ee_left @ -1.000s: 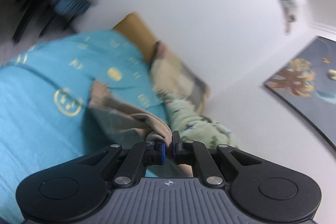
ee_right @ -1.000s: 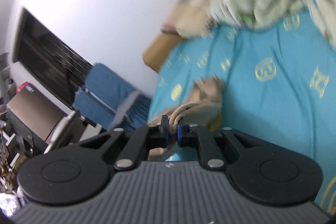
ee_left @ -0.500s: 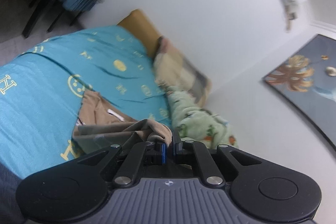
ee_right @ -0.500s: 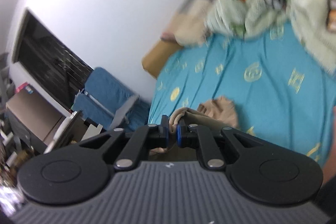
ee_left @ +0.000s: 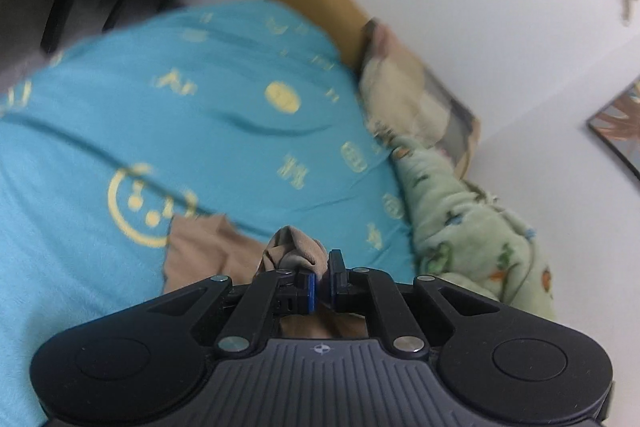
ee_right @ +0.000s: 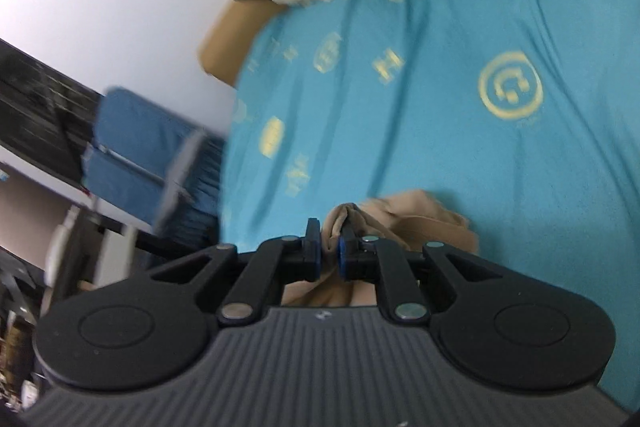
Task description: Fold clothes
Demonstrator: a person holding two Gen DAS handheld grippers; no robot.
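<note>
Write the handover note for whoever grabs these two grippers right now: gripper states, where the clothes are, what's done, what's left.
Left gripper: shut on a bunched fold of the tan garment.
Right gripper: also pinching the tan garment, cloth between its pads.
The garment hangs from both grippers low over the turquoise bedsheet, part of it already lying on the sheet.
The green fleece blanket and the pillow lie by the wall, clear of the work area.
Done: garment picked up at two points.
Left: lay it flat, smooth it, make the folds. No neat fold is visible yet.
</note>
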